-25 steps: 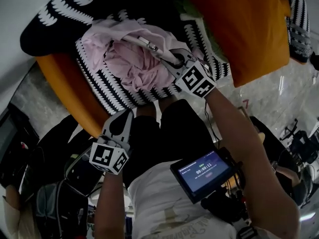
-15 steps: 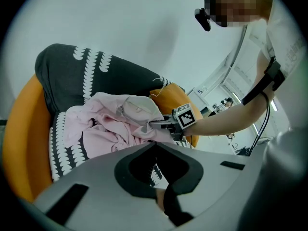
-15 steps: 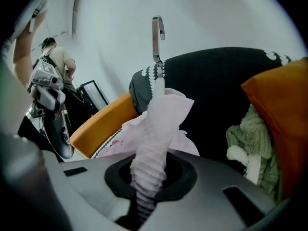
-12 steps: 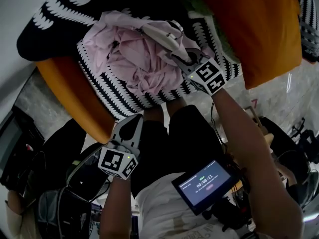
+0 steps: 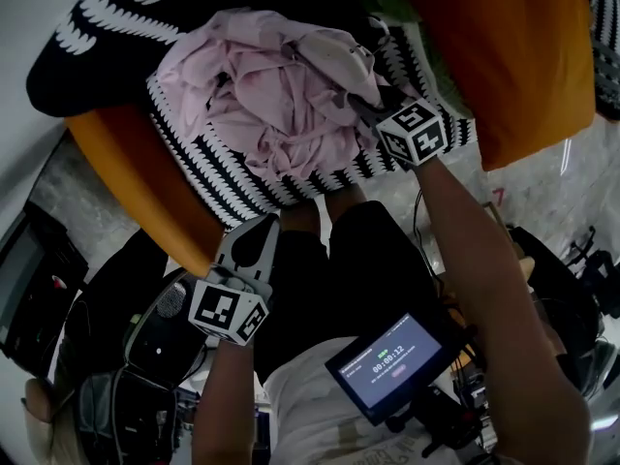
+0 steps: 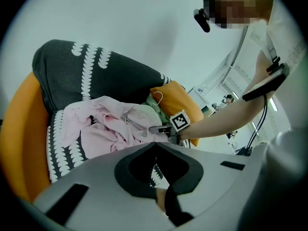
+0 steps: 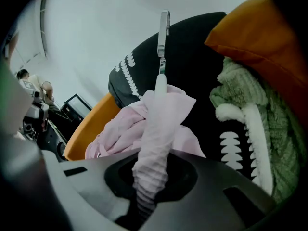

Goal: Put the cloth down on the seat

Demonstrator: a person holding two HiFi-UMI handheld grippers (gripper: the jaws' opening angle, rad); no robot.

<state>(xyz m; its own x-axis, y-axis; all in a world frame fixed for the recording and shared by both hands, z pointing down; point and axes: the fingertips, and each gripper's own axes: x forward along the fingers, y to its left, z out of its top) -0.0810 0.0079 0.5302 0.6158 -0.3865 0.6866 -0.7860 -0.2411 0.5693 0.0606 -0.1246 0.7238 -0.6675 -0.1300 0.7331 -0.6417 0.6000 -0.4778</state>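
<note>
A crumpled pink cloth point(image 5: 266, 90) lies heaped on the black-and-white patterned seat cushion point(image 5: 208, 168) of an orange chair. My right gripper point(image 5: 366, 103) reaches in from the right, shut on a bunched strip of the cloth point(image 7: 156, 129). A metal hanger hook point(image 7: 163, 30) sticks out beyond that strip. My left gripper point(image 5: 263, 225) hangs below the seat's front edge, apart from the cloth. Its jaws are shut with nothing between them. In the left gripper view the cloth point(image 6: 103, 129) rests on the seat, and the right gripper's marker cube point(image 6: 179, 121) is beside it.
A large orange cushion point(image 5: 528, 56) leans at the right. A green fuzzy fabric point(image 7: 255, 109) lies under it. The dark patterned backrest point(image 6: 86, 76) rises behind the cloth. The chair's orange side point(image 5: 136, 168) curves at the left. A lit screen point(image 5: 387, 361) hangs at my chest.
My right gripper has sunk toward the seat and rolled, bringing the cloth down with it. The cloth now spreads wider over the cushion. The left gripper has barely shifted.
</note>
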